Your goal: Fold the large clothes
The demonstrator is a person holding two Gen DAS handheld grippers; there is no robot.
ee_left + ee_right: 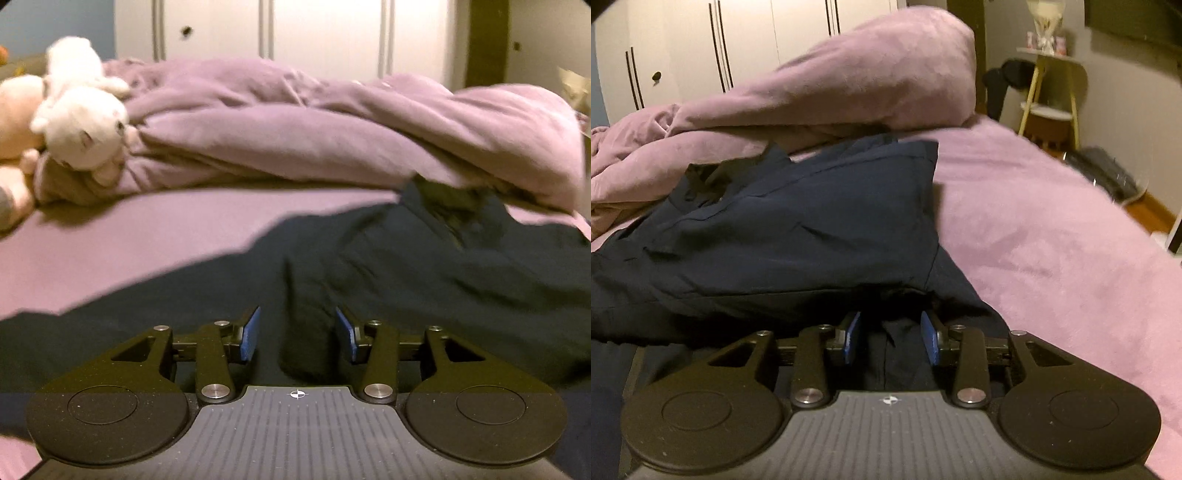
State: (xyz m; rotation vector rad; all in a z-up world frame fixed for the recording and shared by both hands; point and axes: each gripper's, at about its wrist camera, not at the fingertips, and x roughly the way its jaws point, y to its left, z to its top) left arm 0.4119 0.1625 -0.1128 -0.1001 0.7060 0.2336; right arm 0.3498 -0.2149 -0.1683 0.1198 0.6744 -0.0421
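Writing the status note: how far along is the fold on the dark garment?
Done: one fold looks made. In the right wrist view, part of the dark navy garment is doubled over itself on the pink bed. In hand: nothing. The left gripper and right gripper stand open over the cloth. Left: the spread section in the left wrist view is loose and rumpled.
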